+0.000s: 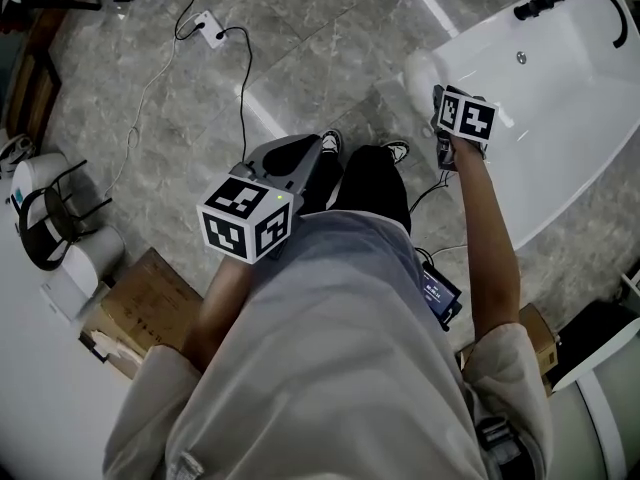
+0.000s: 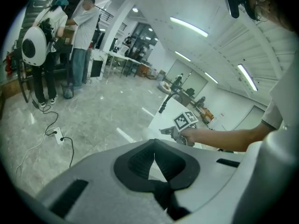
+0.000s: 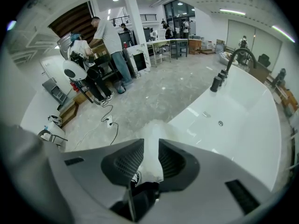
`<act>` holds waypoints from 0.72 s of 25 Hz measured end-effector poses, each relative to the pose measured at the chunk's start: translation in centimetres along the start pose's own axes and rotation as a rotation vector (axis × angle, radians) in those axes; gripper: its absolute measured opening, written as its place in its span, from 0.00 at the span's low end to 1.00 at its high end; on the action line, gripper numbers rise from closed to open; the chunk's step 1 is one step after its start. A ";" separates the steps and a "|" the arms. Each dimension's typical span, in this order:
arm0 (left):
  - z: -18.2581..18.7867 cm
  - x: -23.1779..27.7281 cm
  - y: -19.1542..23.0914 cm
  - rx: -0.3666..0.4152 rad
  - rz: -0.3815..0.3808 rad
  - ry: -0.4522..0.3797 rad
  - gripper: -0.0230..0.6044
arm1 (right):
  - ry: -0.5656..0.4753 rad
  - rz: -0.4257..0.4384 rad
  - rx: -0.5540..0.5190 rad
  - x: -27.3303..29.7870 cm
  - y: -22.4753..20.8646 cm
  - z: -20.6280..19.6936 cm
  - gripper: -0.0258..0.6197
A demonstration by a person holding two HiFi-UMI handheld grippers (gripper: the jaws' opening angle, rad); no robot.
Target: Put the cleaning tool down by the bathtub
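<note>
By the bathtub's point(image 1: 560, 98) near corner, the cleaning tool point(image 1: 420, 76) sits as a pale, soft-looking lump touching the tub's end; can't tell if it's on the rim or the floor. R gripper point(image 3: 151, 146) hangs just above it, pointing steeply down. Its jaws are apart w/ a narrow gap, and the tool shows through that gap w/ no pad visibly pressing it. L gripper point(image 2: 154, 148) is near the person's waist, tips together, nothing held. Looks like the put-down step is basically done. Next move calls for pulling the R gripper clear w/o snagging the tool, then checking it stays put.
</note>
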State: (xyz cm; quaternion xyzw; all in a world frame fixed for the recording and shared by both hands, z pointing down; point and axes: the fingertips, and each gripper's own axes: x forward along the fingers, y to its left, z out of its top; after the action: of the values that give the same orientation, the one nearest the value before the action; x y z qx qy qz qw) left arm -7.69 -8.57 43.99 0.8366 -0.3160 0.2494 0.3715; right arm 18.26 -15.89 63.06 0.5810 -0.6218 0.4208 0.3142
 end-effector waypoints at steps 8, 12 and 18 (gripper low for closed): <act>0.6 0.1 -0.4 0.023 -0.038 -0.009 0.04 | -0.049 -0.011 0.031 -2.0 0.1 -0.2 0.15; 1.1 -0.1 -0.3 0.035 -0.057 -0.014 0.04 | -0.069 -0.010 0.033 -3.3 1.0 -0.3 0.15; 1.8 -0.2 -0.4 0.063 -0.078 -0.026 0.04 | -0.120 0.009 0.075 -5.8 2.0 -0.1 0.13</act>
State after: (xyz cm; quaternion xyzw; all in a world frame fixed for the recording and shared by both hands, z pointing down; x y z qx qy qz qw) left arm -7.24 -9.73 42.58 0.8627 -0.2799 0.2336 0.3504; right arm 16.97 -13.15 57.65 0.6137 -0.6260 0.4097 0.2524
